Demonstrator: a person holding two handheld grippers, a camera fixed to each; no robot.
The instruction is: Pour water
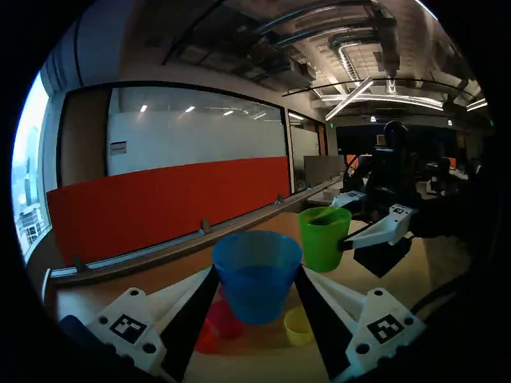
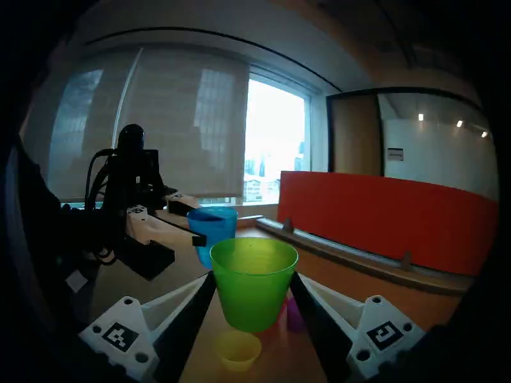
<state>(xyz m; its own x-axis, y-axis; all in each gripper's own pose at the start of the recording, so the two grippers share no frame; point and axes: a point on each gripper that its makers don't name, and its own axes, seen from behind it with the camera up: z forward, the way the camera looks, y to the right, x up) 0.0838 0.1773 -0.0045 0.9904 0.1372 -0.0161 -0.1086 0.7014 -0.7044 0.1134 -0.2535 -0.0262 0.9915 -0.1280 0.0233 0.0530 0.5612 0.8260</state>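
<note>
The left gripper (image 1: 257, 286) is clamping the blue cup (image 1: 257, 265) upright over the table (image 1: 144, 284) while the right gripper (image 2: 253, 290) is clamping the green cup (image 2: 253, 271) just right of it and slightly farther off, so pouring is seemingly about to begin, needing one rim tipped above the other.

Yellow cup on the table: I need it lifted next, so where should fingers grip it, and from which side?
Probably grip the yellow cup across its wall under the rim, coming level from the side away from the pink cup. It stands upright, mouth up, tapering downward.
</note>
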